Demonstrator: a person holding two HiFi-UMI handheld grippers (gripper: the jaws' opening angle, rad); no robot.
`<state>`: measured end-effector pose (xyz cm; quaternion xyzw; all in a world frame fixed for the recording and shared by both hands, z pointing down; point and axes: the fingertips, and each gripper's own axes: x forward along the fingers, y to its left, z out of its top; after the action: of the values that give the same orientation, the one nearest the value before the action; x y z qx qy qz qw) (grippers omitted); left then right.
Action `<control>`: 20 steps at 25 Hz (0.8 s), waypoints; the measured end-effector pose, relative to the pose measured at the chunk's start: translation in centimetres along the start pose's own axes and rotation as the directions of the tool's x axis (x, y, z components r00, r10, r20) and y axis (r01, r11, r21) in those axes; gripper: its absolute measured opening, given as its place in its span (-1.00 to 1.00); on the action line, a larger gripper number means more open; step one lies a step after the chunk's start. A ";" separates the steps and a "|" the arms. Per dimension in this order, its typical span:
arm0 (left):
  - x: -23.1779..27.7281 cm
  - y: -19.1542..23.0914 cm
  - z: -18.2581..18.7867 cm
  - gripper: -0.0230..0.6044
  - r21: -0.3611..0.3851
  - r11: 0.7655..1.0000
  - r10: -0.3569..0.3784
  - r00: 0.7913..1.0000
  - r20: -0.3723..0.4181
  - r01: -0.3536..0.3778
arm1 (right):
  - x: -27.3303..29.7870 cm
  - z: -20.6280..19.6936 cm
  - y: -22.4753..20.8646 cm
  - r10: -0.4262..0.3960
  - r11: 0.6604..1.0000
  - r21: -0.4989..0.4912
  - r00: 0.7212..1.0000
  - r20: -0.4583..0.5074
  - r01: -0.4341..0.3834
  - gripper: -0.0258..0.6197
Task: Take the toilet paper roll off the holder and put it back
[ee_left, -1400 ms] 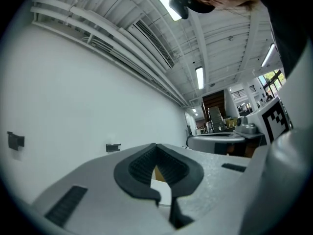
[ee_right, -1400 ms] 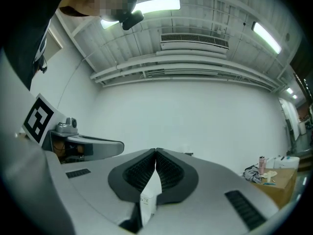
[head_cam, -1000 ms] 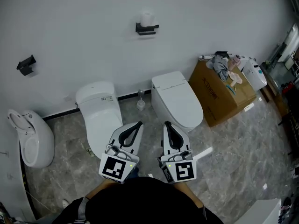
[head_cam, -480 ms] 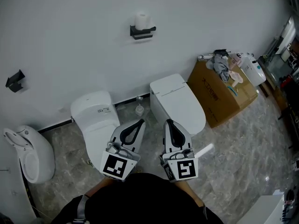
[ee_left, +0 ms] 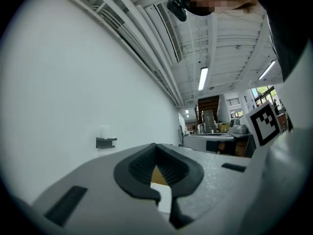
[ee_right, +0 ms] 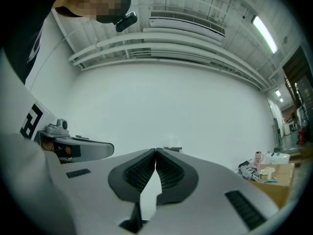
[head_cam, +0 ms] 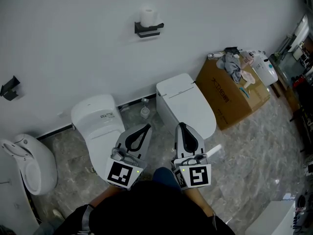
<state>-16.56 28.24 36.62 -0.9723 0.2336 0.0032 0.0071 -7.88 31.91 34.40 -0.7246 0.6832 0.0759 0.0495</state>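
Toilet paper roll (head_cam: 147, 14) stands untouched on its black holder (head_cam: 148, 29), high on the far wall. Left gripper (head_cam: 140, 129) and right gripper (head_cam: 183, 127), both closed and empty, have come slightly forward, so I think reaching is only beginning.

You have two grippers low in the frame: the left gripper (head_cam: 145, 128) and the right gripper (head_cam: 181, 125). Two white floor toilets stand along the wall, the left toilet (head_cam: 95, 114) left of centre and the right toilet (head_cam: 188, 106) just right of centre. One white urinal (head_cam: 27, 160) sits at the lower left edge. One toilet paper roll (head_cam: 148, 14) stands at upper centre on one black holder (head_cam: 148, 29), and one more black bracket (head_cam: 10, 88) hangs at the far left. One cardboard box (head_cam: 227, 99) lies at the right; the small things heaped on it you cannot count.
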 end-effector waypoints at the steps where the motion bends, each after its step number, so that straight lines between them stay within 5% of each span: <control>1: 0.1 0.2 -0.1 -0.91 -0.003 1.000 0.001 1.000 -0.004 -0.001 | 0.2 -0.3 -0.3 -0.006 1.000 0.005 1.000 -0.007 0.006 -0.84; 20: 8.4 5.1 0.5 -0.91 0.004 0.997 0.075 0.997 0.008 -0.075 | 10.7 -1.5 -5.1 0.109 0.994 0.005 0.994 0.018 -0.109 -0.85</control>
<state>-11.36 19.86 36.02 -0.9629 0.2697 0.0069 0.0100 -2.15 21.48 33.83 -0.6855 0.7214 0.0829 0.0533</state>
